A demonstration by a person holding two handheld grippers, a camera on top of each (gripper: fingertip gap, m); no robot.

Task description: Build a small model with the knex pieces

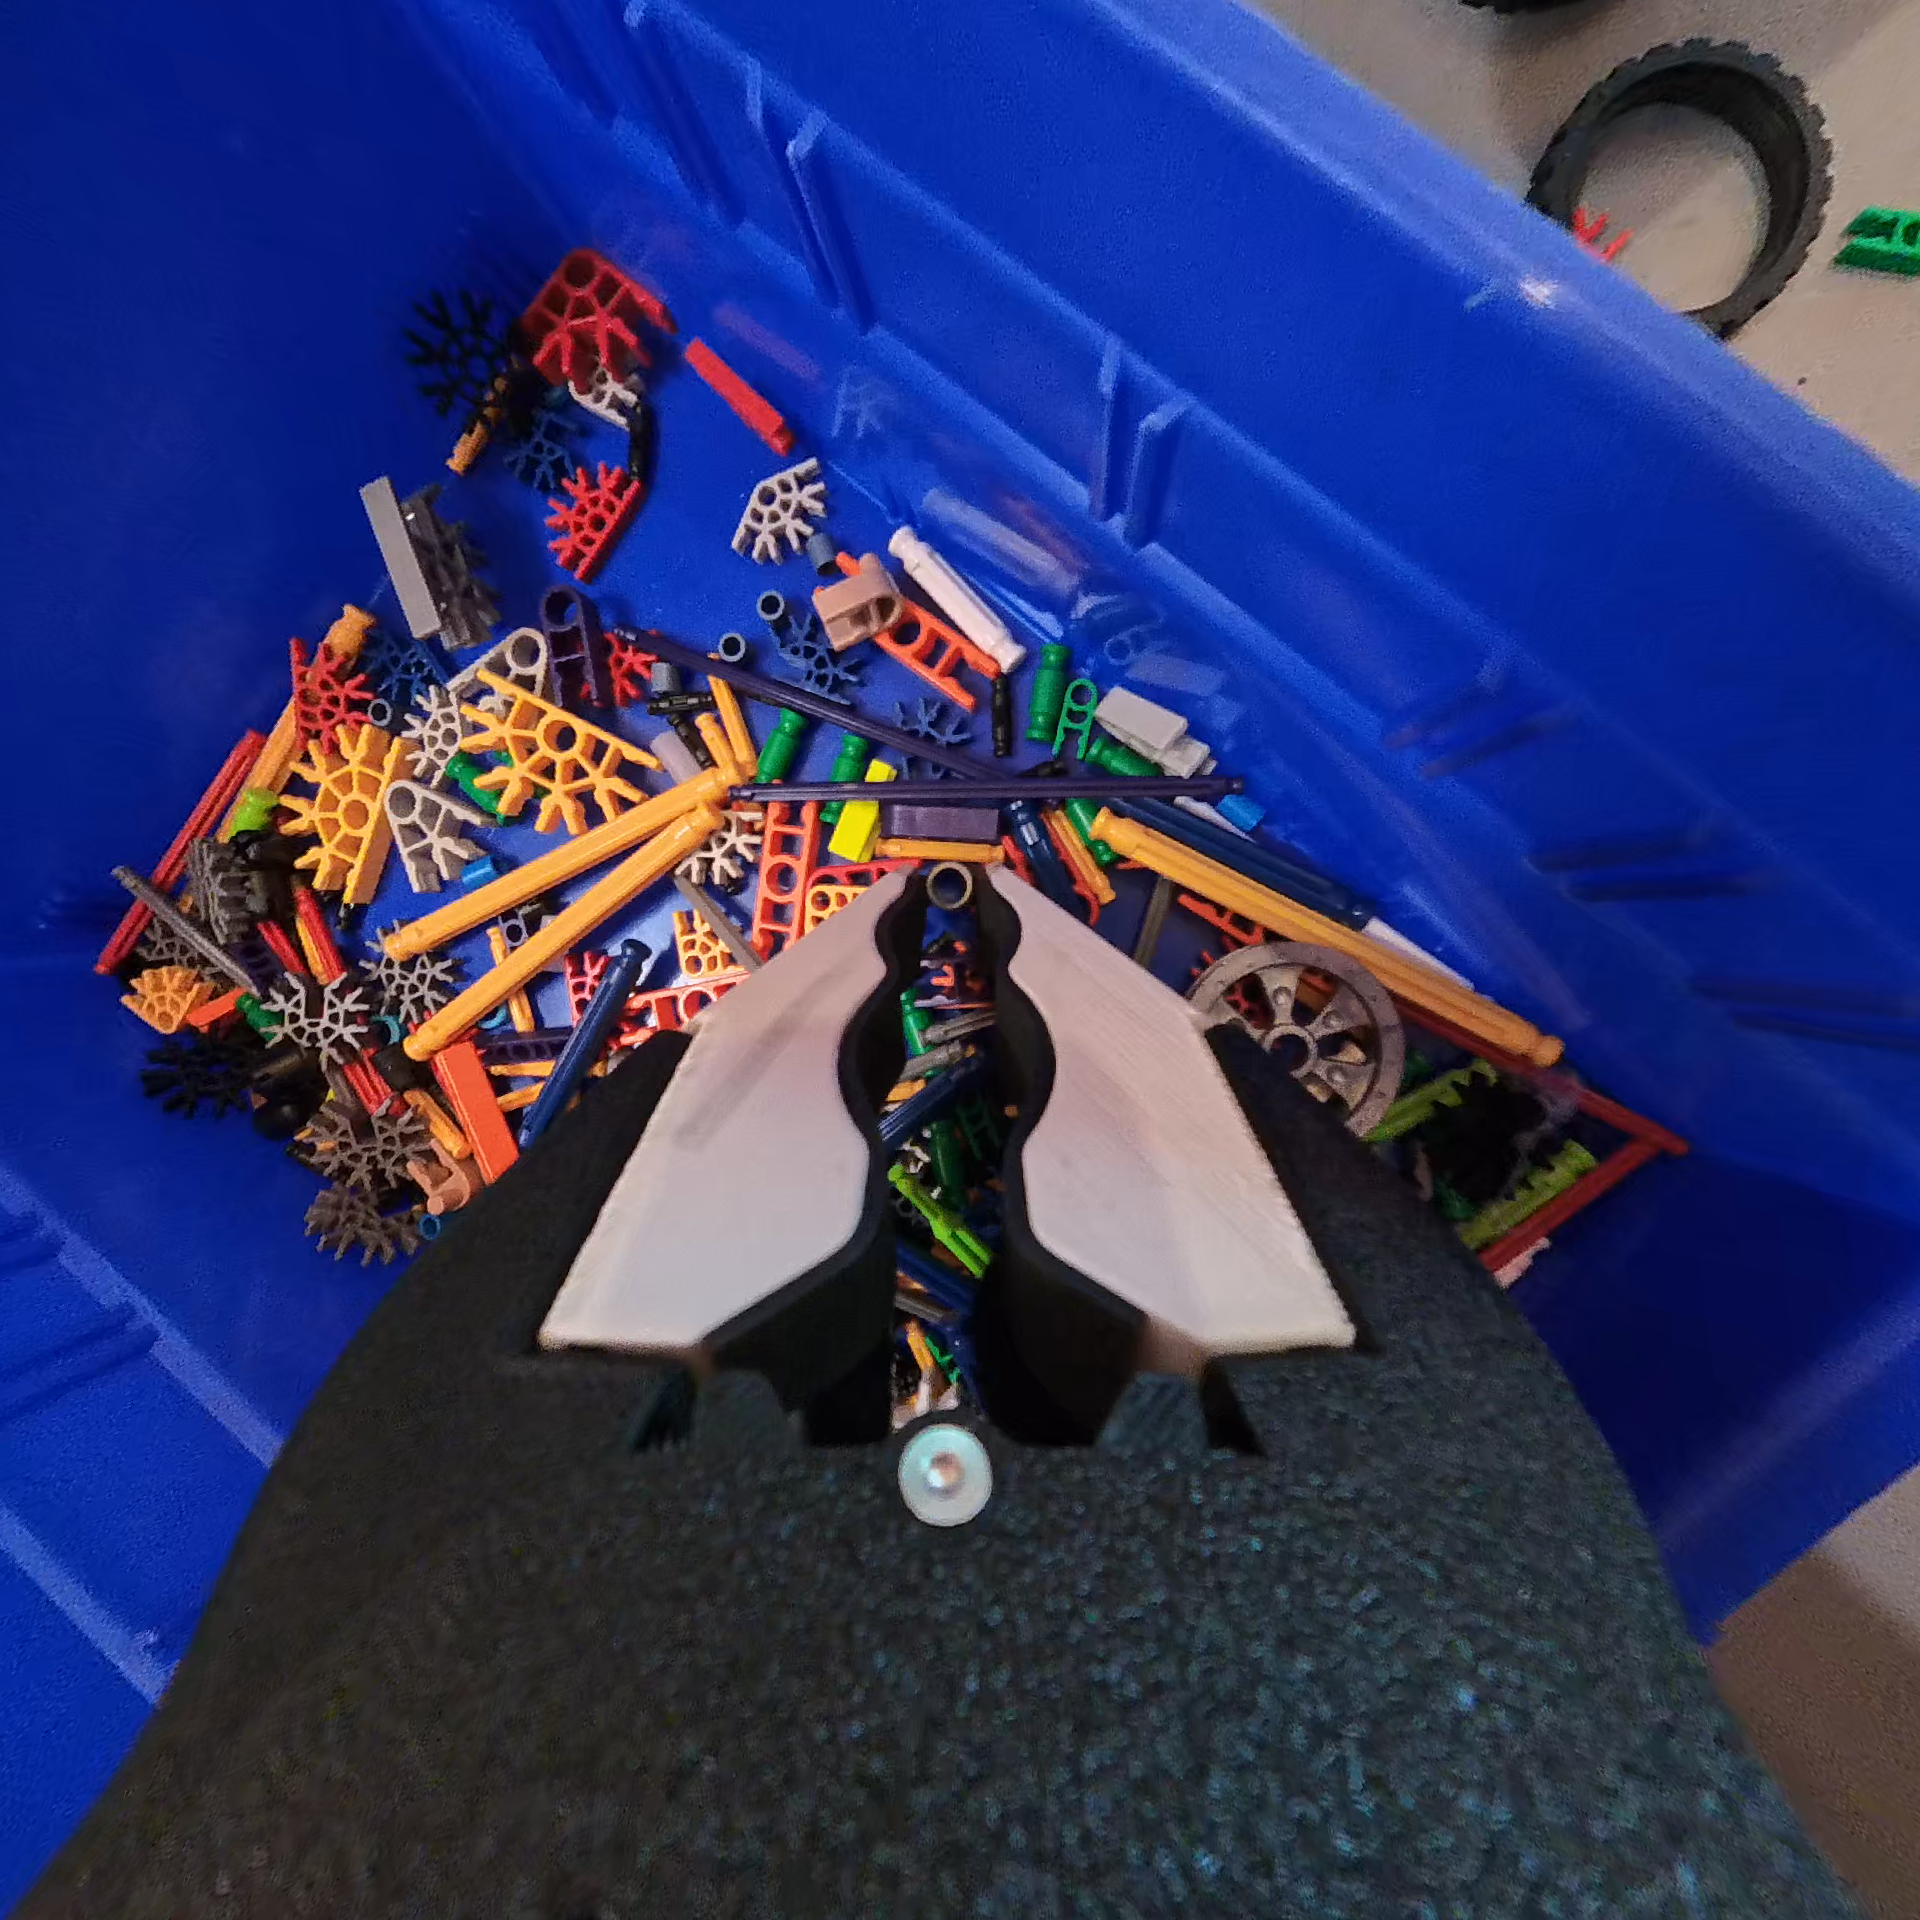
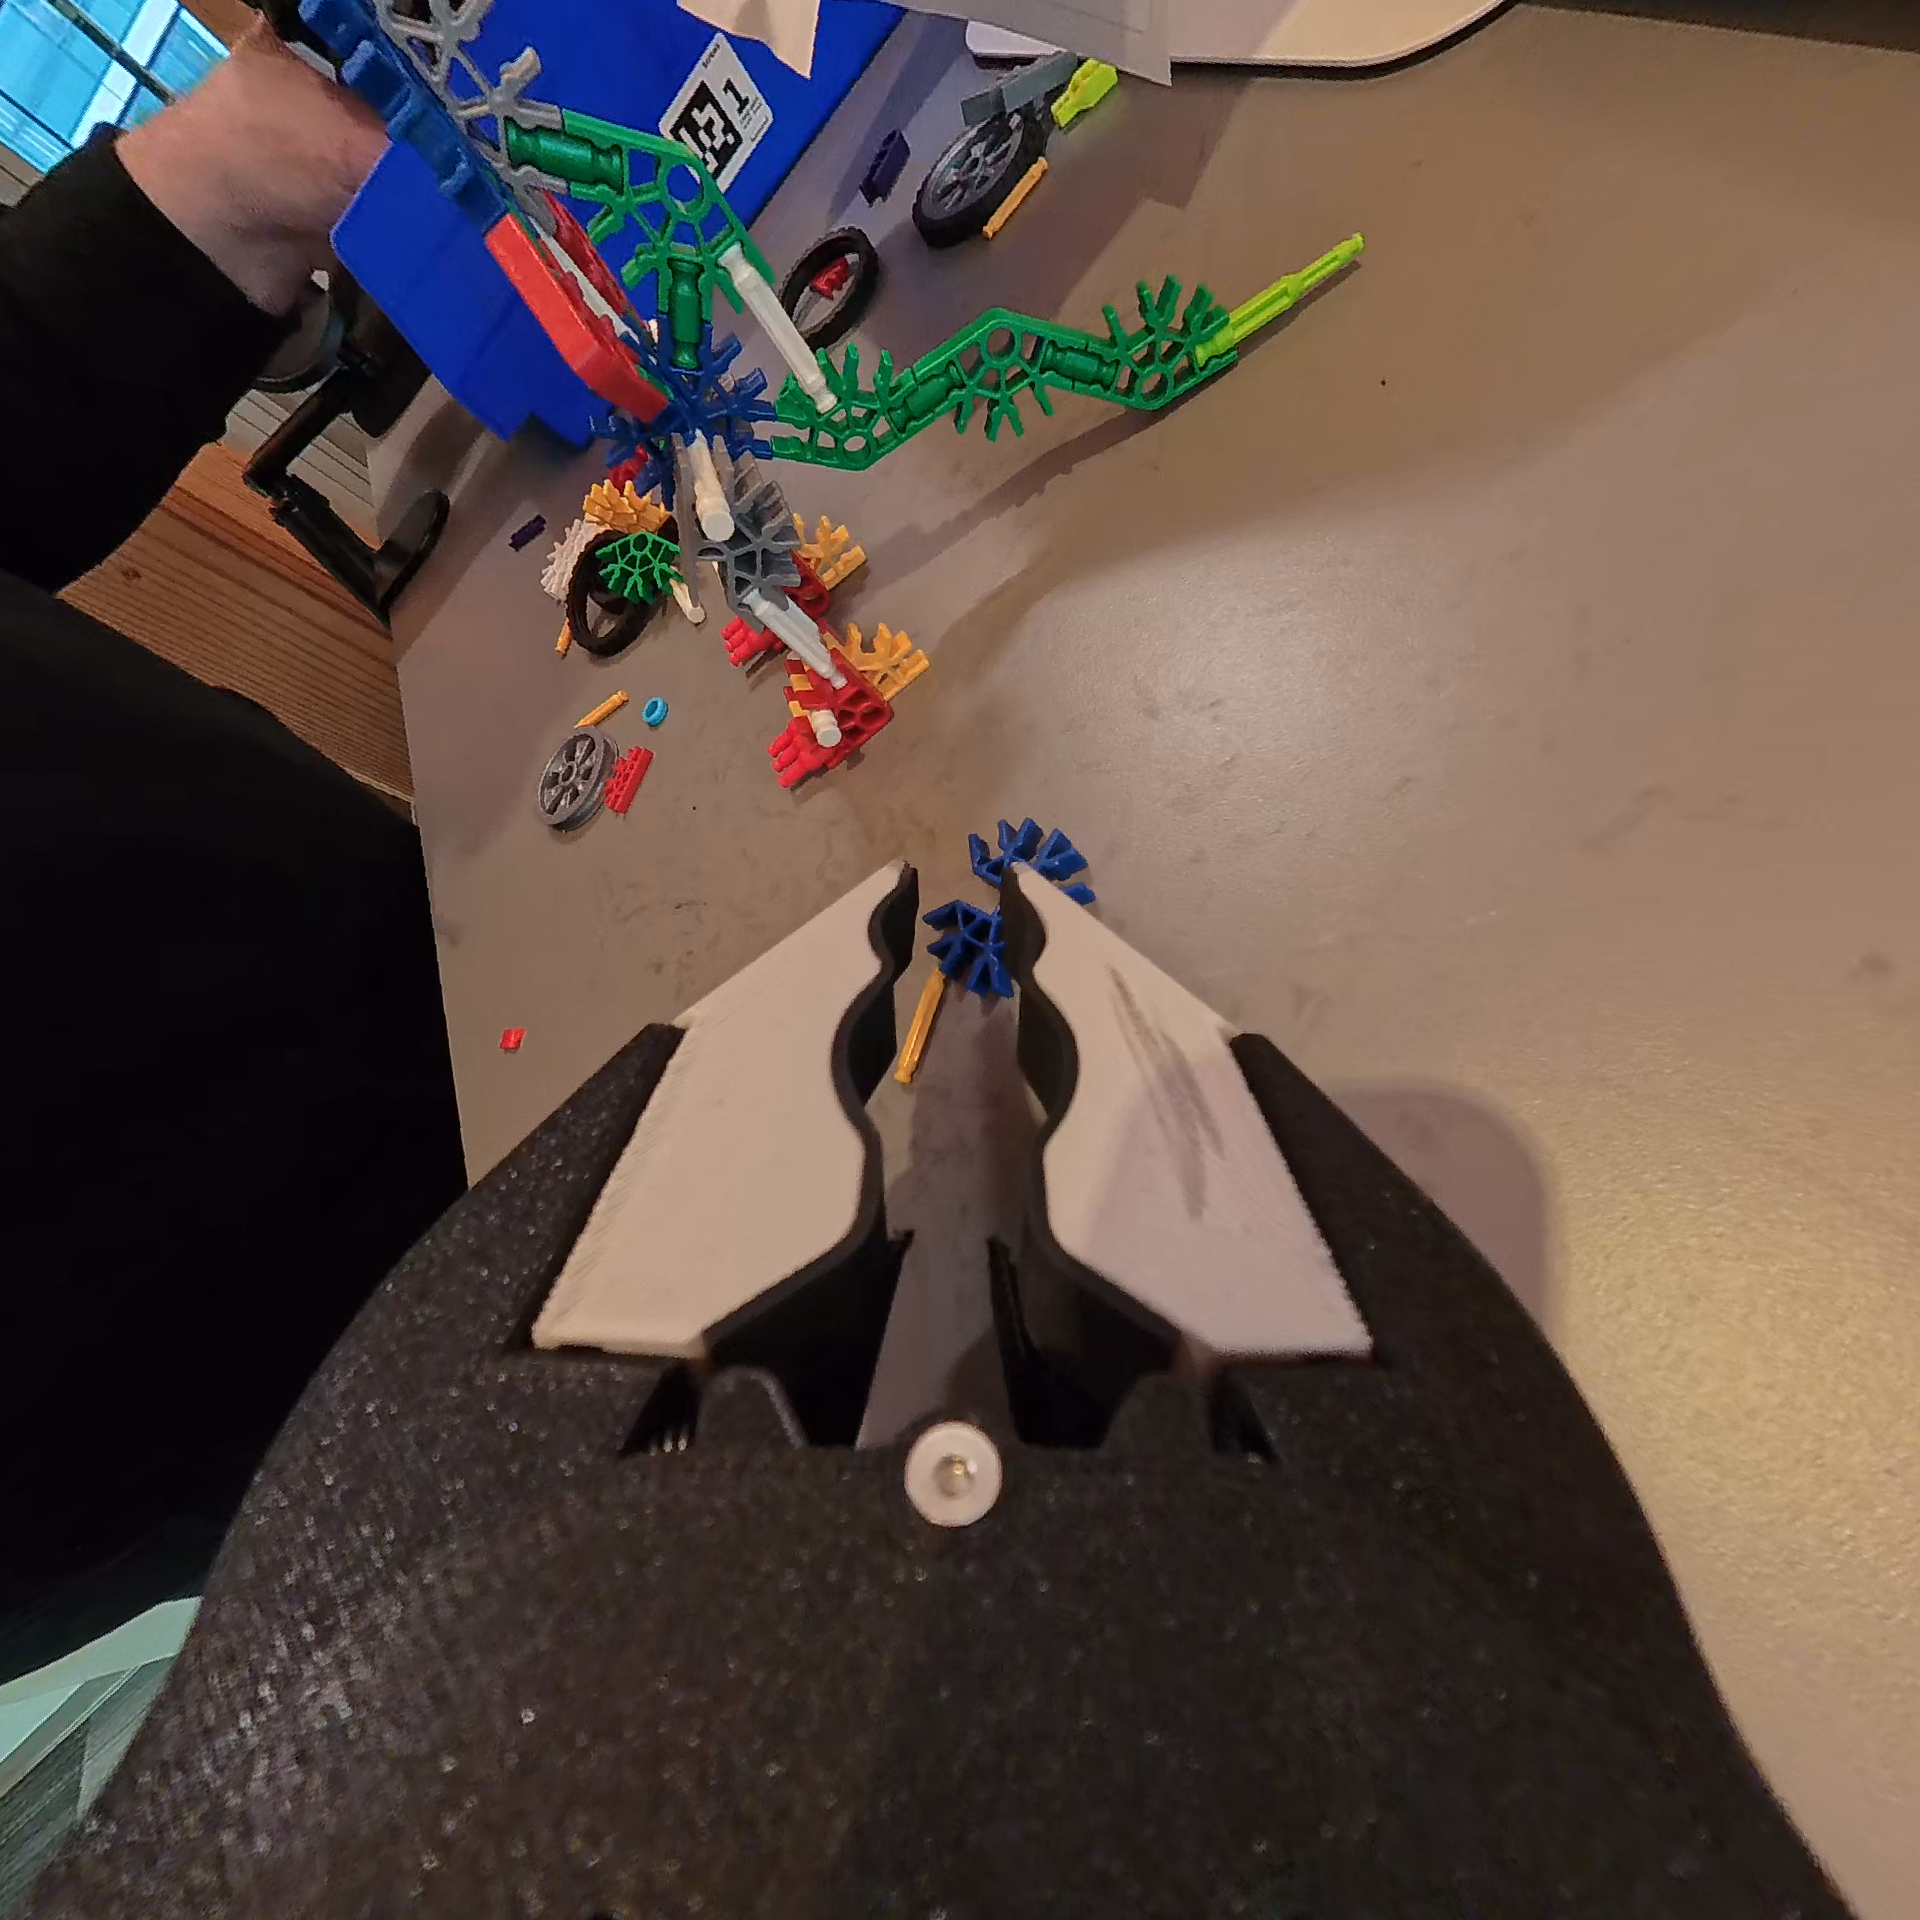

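Over heaped rods (image 1: 561, 894) both tongs (image 1: 951, 883) (image 2: 961, 883) gape (right beside blue connectors (image 2: 977, 935)).

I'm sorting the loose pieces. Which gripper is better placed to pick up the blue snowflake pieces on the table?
The right gripper. Its open jaws already flank the blue snowflake pieces on the table. The left gripper points into the blue bin, over the jumble of rods there.
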